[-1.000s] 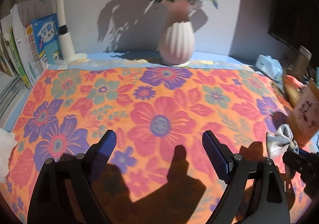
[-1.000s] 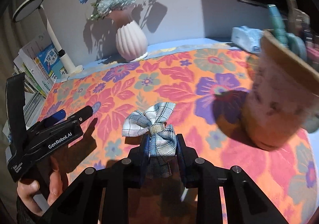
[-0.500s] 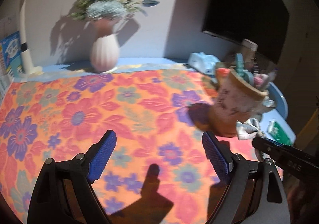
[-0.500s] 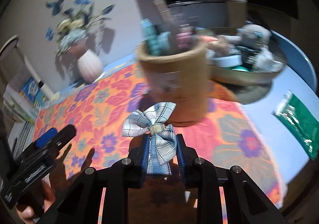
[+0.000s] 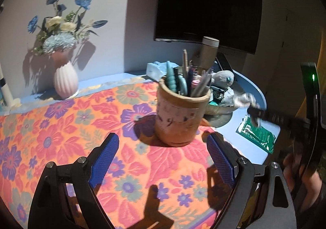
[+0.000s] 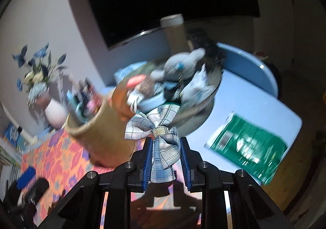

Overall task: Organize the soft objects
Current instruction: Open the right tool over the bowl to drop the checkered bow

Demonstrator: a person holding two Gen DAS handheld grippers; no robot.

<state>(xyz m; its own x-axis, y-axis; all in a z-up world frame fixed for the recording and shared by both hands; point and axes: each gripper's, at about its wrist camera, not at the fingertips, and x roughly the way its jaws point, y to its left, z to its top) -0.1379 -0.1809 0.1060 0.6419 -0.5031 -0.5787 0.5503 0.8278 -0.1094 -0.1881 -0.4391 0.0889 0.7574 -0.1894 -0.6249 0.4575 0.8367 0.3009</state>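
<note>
**Plaid bow clamped in the right gripper, above the desk's far right corner**

The right gripper (image 6: 166, 159) is clenched on a blue-and-white plaid fabric bow (image 6: 156, 127): its blue pads pinch the bow's hanging tails, while the knot and two loops stand clear beyond the fingertips. The bow is held in the air, off the orange floral tablecloth (image 6: 51, 159), with a shallow round bowl (image 6: 214, 84) just behind it in the right wrist view. In the left wrist view the bow shows as a pale blur at the right, beside that bowl.

The left gripper (image 5: 162, 159) is released, its blue pads standing wide apart with nothing between them, over the near part of the floral cloth.

Beyond the left gripper stands a tan cylindrical pen holder (image 5: 179, 115), crowded with pens, teal-handled scissors and other upright tools. The shallow bowl, right of the holder and farther back, is piled with soft things: a grey plush toy (image 6: 183, 64) on top, with crumpled fabric pieces under it, too blurred to name. A green flat packet (image 6: 248, 145) lies on the bare blue tabletop (image 6: 254, 106) to the right. At far left, a ribbed pink vase (image 5: 65, 80) holds blue and cream flowers.
</note>
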